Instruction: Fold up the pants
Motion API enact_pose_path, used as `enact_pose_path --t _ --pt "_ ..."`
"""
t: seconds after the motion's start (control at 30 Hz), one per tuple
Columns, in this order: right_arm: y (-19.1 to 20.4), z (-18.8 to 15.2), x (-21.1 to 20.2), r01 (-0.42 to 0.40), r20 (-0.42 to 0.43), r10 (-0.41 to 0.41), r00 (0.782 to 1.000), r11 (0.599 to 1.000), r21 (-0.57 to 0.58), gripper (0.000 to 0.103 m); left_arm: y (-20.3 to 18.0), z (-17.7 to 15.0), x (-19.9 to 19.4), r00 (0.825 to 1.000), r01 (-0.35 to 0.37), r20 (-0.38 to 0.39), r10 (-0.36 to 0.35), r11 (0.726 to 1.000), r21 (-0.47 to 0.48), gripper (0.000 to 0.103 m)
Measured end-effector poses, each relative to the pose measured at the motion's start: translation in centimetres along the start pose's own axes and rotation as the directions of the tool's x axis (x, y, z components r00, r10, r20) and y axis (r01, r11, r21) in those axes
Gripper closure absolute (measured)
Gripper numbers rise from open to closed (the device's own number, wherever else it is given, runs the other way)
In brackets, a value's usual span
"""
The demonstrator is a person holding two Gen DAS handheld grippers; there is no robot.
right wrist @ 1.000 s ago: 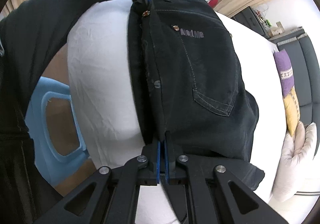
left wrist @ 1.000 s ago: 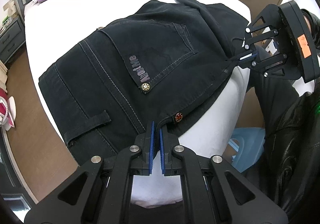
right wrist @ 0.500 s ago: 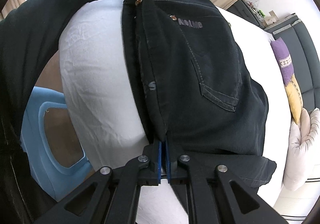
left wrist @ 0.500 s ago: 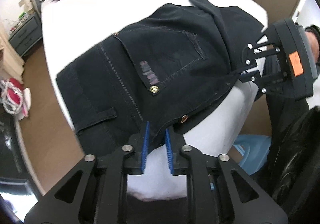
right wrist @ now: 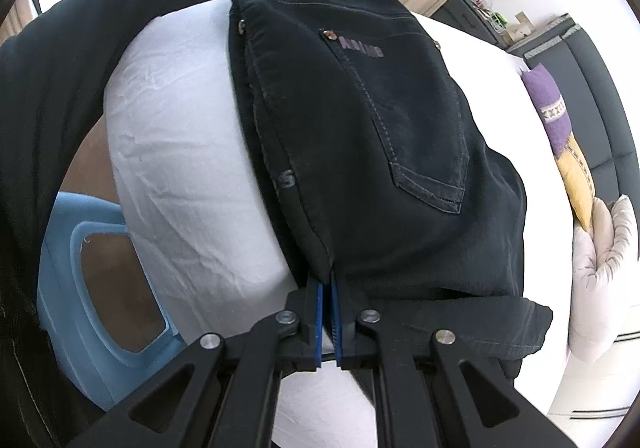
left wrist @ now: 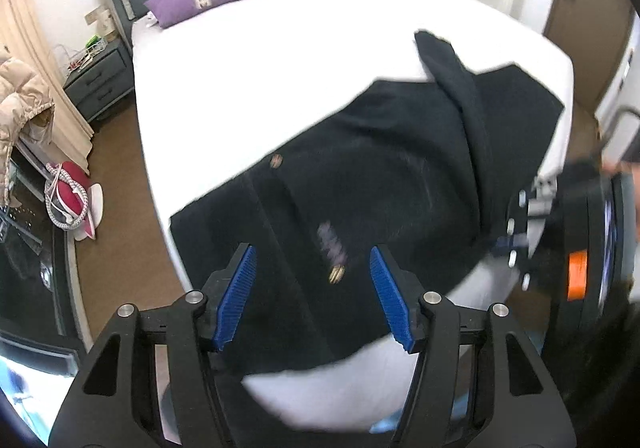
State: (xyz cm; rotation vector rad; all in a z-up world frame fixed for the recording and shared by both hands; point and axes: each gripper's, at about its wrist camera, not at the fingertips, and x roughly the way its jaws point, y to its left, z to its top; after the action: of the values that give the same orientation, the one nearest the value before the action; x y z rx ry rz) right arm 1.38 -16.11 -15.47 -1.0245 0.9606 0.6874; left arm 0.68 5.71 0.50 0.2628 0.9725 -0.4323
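While folded, pants (right wrist: 360,120) waistband farthest.

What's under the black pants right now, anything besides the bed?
The black pants lie on the white bed sheet, which shows all round them. A folded leg lies on top. Whatever sits beneath the fabric itself is covered. The right gripper pinches their edge; the left gripper is open.

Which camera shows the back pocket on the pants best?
The right wrist view: the pocket on the pants is sharp, stitching and purple lettering clear. The left wrist view shows it blurred, only a smeared purple mark.
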Motion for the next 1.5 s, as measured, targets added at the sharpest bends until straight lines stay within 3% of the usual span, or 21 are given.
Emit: enact_pose_path --t 0.1,0.23,0.3,0.37,0.43,0.5,0.53,0.6,0.7,0.77,0.83,0.97,1.03,1.07,1.17,1.37,1.47,1.5 --pt "0.0 -0.1 0.0 0.002 0.008 -0.003 1.0 1.0 0.022 0.095 -1.1 1.3 2.7 0.999 0.046 0.001 -0.046 0.998 -0.036 0.045" --pt "-0.8 -0.7 -0.4 -0.002 0.042 -0.003 0.999 0.993 0.122 0.093 -3.1 0.2 9.7 0.985 0.059 -0.16 -0.065 0.997 -0.044 0.046" --pt "-1.6 -1.4 -1.0 -0.029 0.065 0.017 0.998 0.981 0.194 0.082 -3.5 -0.8 10.2 0.992 0.022 -0.125 -0.025 0.999 -0.028 0.046" --pt "-2.6 -2.9 -2.3 -0.094 0.101 0.067 0.993 0.95 0.296 0.046 -3.4 -0.7 10.2 0.992 0.017 -0.122 -0.023 0.998 -0.054 0.046" --pt "-3.6 -5.0 -3.8 -0.159 0.151 0.107 0.983 0.905 0.396 0.044 -3.3 -0.5 10.5 0.992 0.021 -0.126 -0.028 0.998 -0.056 0.046" --pt "-5.5 -7.7 -5.1 -0.236 0.197 0.153 0.968 0.821 0.52 0.044 -3.1 -0.6 10.5 0.991 0.027 -0.128 -0.033 0.998 -0.052 0.046" --pt "-6.9 -9.4 -5.8 -0.272 0.227 0.166 0.96 0.759 0.592 0.044 -2.9 -0.4 10.5 0.991 0.03 -0.13 -0.037 0.998 -0.053 0.046" --pt "-10.3 -12.9 -7.2 -0.355 0.319 0.173 0.932 0.607 0.711 0.044 -2.8 0.1 10.7 0.991 0.032 -0.132 -0.04 0.998 -0.058 0.046" --pt "-16.3 -17.6 -8.3 -0.471 0.47 0.092 0.878 0.354 0.808 0.044 -3.1 -0.1 10.9 0.991 0.029 -0.127 -0.038 0.997 -0.074 0.046" --pt "-20.4 -20.5 -7.5 -0.549 0.556 0.008 0.831 0.168 0.819 0.044 -3.2 -0.4 10.7 0.991 0.024 -0.125 -0.035 0.996 -0.083 0.046" --pt "-23.5 -22.9 -5.5 -0.567 0.566 -0.074 0.821 0.006 0.823 0.045 -3.1 -0.9 10.4 0.991 0.026 -0.13 -0.037 0.996 -0.089 0.046" --pt "-28.6 -26.6 0.0 -0.622 0.592 -0.193 0.783 -0.267 0.736 0.058 -3.2 -0.9 10.4 0.989 0.026 -0.14 -0.039 0.995 -0.093 0.046" --pt "-30.3 -27.8 2.8 -0.635 0.604 -0.213 0.768 -0.374 0.676 0.058 -3.1 -0.8 10.4 0.988 0.031 -0.145 -0.045 0.995 -0.099 0.046" --pt "-31.2 -28.2 4.0 -0.619 0.59 -0.213 0.779 -0.41 0.669 0.058 -3.0 -0.7 10.5 0.988 0.034 -0.148 -0.05 0.994 -0.106 0.046" --pt "-32.9 -28.8 6.5 -0.572 0.559 -0.182 0.809 -0.462 0.678 0.058 -2.7 -0.5 10.6 0.987 0.037 -0.152 -0.055 0.992 -0.118 0.045" --pt "-33.4 -29.2 9.2 -0.524 0.545 -0.121 0.829 -0.509 0.684 0.058 -2.5 -0.3 10.9 0.985 0.037 -0.161 -0.058 0.99 -0.133 0.044" --pt "-33.0 -29.3 10.2 -0.468 0.512 -0.076 0.855 -0.536 0.702 0.058 -2.5 -0.2 10.9 0.985 0.038 -0.164 -0.06 0.99 -0.135 0.044" --pt "-32.9 -29.4 10.4 -0.471 0.517 -0.079 0.852 -0.546 0.693 0.058 -2.5 -0.2 10.9 0.984 0.038 -0.165 -0.06 0.99 -0.136 0.044"
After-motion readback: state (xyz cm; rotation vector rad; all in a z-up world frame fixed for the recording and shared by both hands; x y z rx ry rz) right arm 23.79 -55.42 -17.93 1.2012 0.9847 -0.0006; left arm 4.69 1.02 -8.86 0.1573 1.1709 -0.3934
